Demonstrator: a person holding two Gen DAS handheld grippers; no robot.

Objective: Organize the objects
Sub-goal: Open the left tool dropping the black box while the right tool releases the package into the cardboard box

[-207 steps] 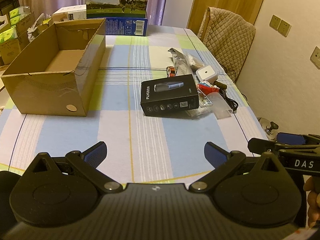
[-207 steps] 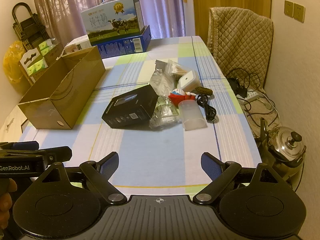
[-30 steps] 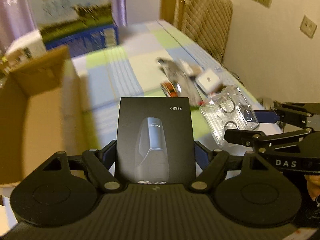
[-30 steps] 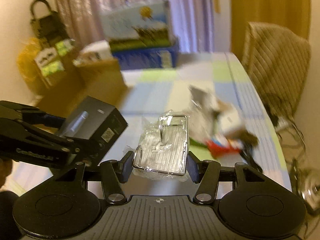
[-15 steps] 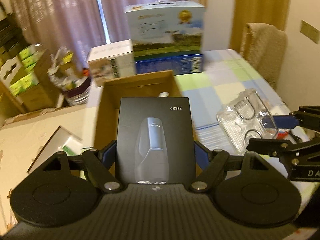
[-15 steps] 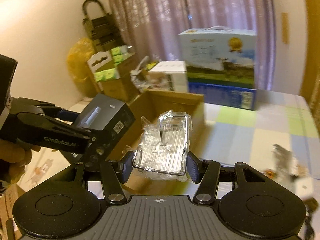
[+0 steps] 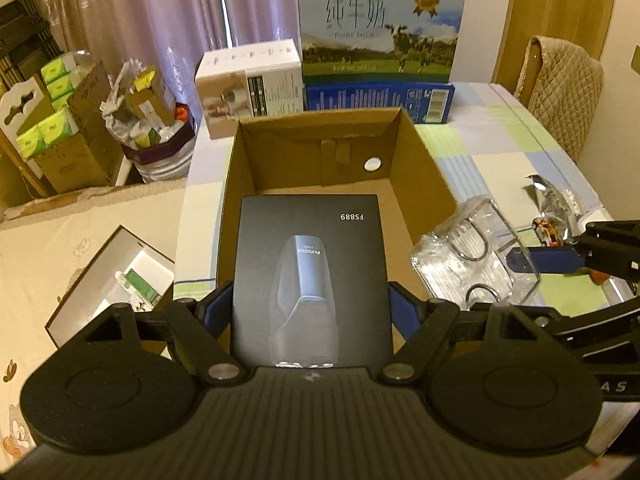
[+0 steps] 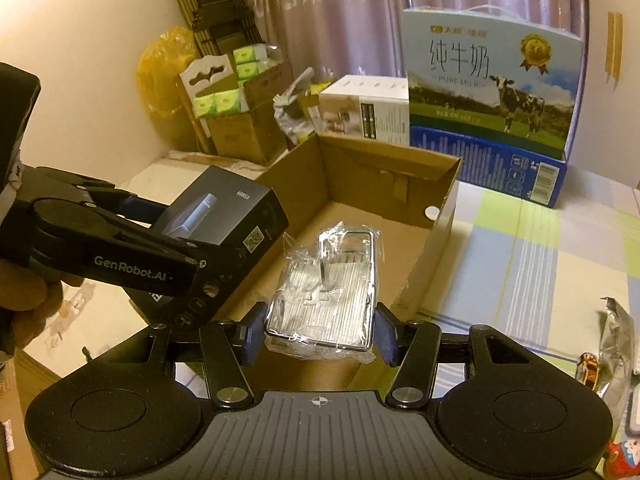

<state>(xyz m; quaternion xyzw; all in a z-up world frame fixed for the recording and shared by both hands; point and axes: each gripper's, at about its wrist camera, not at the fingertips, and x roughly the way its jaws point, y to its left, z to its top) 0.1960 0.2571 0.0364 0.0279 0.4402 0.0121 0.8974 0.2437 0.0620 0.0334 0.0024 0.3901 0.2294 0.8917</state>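
We hover over the open cardboard box (image 7: 424, 168) on the checked table (image 7: 516, 148). Our left gripper (image 7: 311, 312) is clamped on the black shaver box (image 7: 312, 276), held above the carton's interior. Our right gripper (image 8: 320, 334) pinches the clear wrapped packet (image 8: 326, 292) beside it, over the carton's near edge.

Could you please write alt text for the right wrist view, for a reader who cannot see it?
The right gripper clamps a clear plastic-wrapped packet above an open cardboard box on a checked tablecloth. To its left, the left gripper holds a black product box over the same box; a milk carton stands behind.
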